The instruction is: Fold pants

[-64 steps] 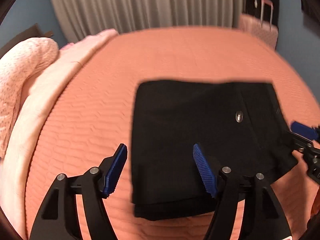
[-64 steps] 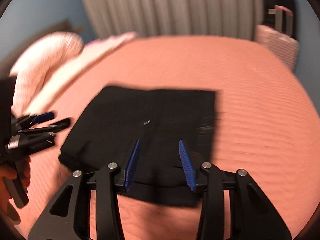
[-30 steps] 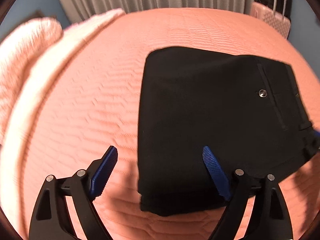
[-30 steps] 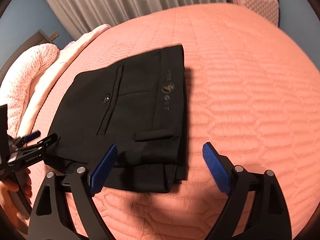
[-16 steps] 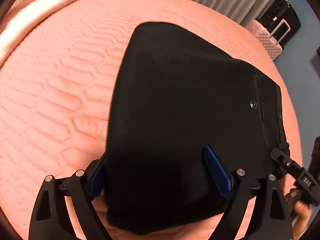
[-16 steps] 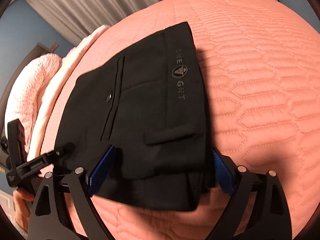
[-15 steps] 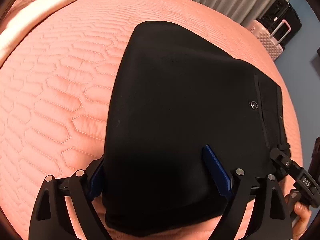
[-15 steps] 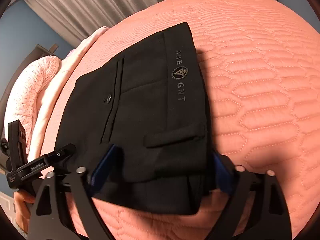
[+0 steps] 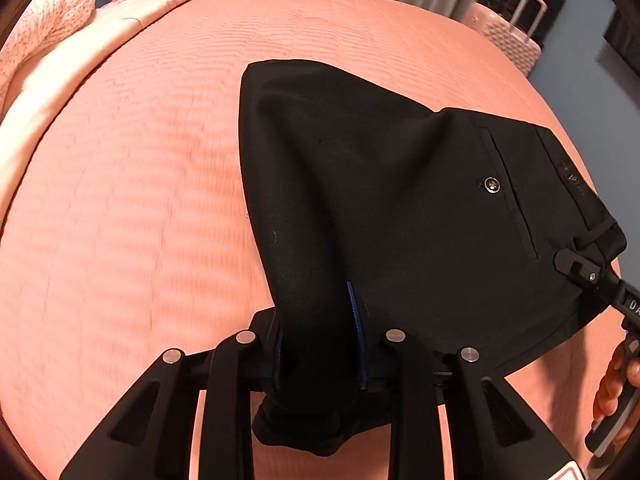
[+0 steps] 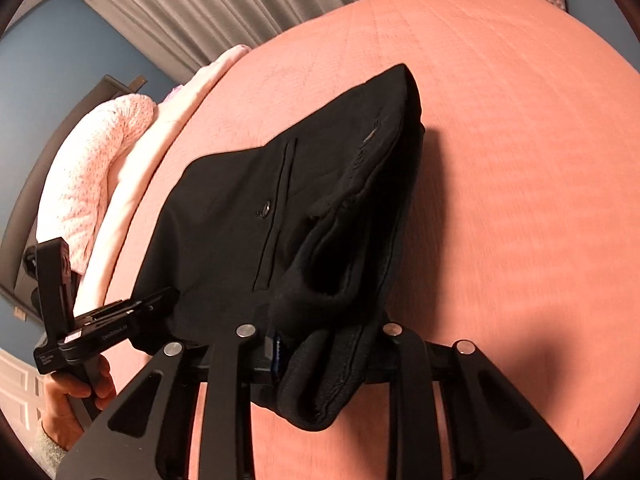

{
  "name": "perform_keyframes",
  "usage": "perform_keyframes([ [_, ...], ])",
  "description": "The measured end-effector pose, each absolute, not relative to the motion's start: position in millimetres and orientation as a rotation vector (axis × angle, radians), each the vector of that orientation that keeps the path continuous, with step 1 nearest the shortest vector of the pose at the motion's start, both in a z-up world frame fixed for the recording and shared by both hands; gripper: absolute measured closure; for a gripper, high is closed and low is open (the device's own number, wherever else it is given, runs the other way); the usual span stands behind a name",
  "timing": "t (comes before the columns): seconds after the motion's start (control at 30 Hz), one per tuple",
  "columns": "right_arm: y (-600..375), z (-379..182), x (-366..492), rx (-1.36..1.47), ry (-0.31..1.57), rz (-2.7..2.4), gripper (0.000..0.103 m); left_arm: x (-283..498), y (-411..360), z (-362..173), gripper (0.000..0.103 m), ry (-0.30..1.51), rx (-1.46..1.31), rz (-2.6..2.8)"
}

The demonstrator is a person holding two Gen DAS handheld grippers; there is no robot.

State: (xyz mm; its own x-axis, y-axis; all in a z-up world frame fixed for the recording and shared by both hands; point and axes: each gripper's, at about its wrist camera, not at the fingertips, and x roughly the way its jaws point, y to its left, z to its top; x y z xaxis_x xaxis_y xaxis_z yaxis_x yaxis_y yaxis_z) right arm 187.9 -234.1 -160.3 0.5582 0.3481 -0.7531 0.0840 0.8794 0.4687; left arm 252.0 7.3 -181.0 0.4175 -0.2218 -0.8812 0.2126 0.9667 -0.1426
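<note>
Left wrist view: left gripper (image 9: 318,344) clamped tight on the near left corner of the folded black pants (image 9: 400,216), fabric bunched between blue ribbed pads. Smooth woven cloth, welt pocket with round metal button (image 9: 491,184), faint emblem and unreadable lettering on the waistband. Far part resting on the salmon quilted bedspread (image 9: 140,180). Right gripper (image 9: 580,266) biting the waistband corner.

Right wrist view: right gripper (image 10: 320,350) closed on the thick layered waistband edge of the pants (image 10: 240,220), lifted off the bedspread (image 10: 520,160). Left gripper (image 10: 160,300) pinching the other corner. Waistband print blurred.
</note>
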Motion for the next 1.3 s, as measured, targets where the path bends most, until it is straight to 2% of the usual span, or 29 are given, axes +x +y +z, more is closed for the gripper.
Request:
perform_keyframes([
  [0.13,-236,-164,130,0.557,0.982,0.133,0.078,212,10,-179,0.078,1.119,-0.020,-0.290],
  [0.17,-235,-167,123,0.541,0.986,0.132,0.076,204,10,-181,0.077,1.115,-0.009,-0.284],
  [0.2,-237,-170,119,0.537,0.995,0.129,0.067,198,9,-182,0.070,1.106,0.011,-0.266],
  [0.23,-247,-170,114,0.551,1.003,0.080,0.062,195,11,-180,0.069,1.095,0.015,-0.253],
  [0.3,-262,-150,105,0.562,0.941,-0.004,0.059,193,23,-157,0.069,1.037,0.000,-0.187],
  [0.37,-263,-111,102,0.444,0.815,-0.107,0.059,197,28,-125,0.070,0.931,0.039,-0.132],
  [0.43,-242,-89,128,0.375,0.800,-0.009,0.065,221,19,-103,0.070,0.894,0.074,-0.152],
  [0.5,-208,-83,172,0.343,0.827,0.116,0.068,258,-1,-103,0.070,0.908,0.104,-0.177],
  [0.6,-171,-108,232,0.319,0.920,0.220,0.070,316,-28,-145,0.069,1.025,0.179,-0.137],
  [0.67,-178,-141,261,0.240,1.005,0.119,0.071,333,-24,-182,0.068,1.105,0.222,-0.074],
  [0.7,-194,-151,267,0.262,1.013,0.077,0.096,339,-19,-191,0.065,1.119,0.205,-0.087],
  [0.73,-214,-154,266,0.356,1.004,0.038,0.103,340,-14,-187,0.058,1.103,0.194,-0.089],
  [0.77,-237,-147,256,0.483,0.950,-0.019,0.103,339,-9,-182,0.059,1.091,0.195,-0.081],
  [0.8,-243,-138,248,0.512,0.910,-0.071,0.099,337,-7,-172,0.066,1.062,0.209,-0.057],
  [0.83,-237,-127,240,0.492,0.869,-0.054,0.097,335,-4,-165,0.066,1.034,0.204,-0.060],
  [0.9,-206,-129,243,0.366,0.931,0.085,0.099,328,0,-151,0.060,0.986,0.153,-0.076],
  [0.97,-198,-145,239,0.205,0.995,0.016,0.101,323,0,-160,0.060,1.010,0.183,-0.071],
  [1.03,-219,-143,216,0.331,0.961,-0.043,0.103,301,12,-163,0.065,1.024,0.208,-0.071],
  [1.07,-224,-132,193,0.382,0.912,-0.069,0.098,286,20,-157,0.065,1.005,0.174,-0.093],
  [1.13,-206,-122,161,0.312,0.897,0.026,0.098,250,36,-148,0.060,0.980,0.108,-0.137],
  [1.2,-193,-140,144,0.175,0.975,0.029,0.101,222,37,-154,0.055,0.986,0.126,-0.142],
  [1.3,-216,-142,114,0.291,0.959,-0.046,0.103,200,32,-185,0.053,1.047,0.183,-0.121],
])
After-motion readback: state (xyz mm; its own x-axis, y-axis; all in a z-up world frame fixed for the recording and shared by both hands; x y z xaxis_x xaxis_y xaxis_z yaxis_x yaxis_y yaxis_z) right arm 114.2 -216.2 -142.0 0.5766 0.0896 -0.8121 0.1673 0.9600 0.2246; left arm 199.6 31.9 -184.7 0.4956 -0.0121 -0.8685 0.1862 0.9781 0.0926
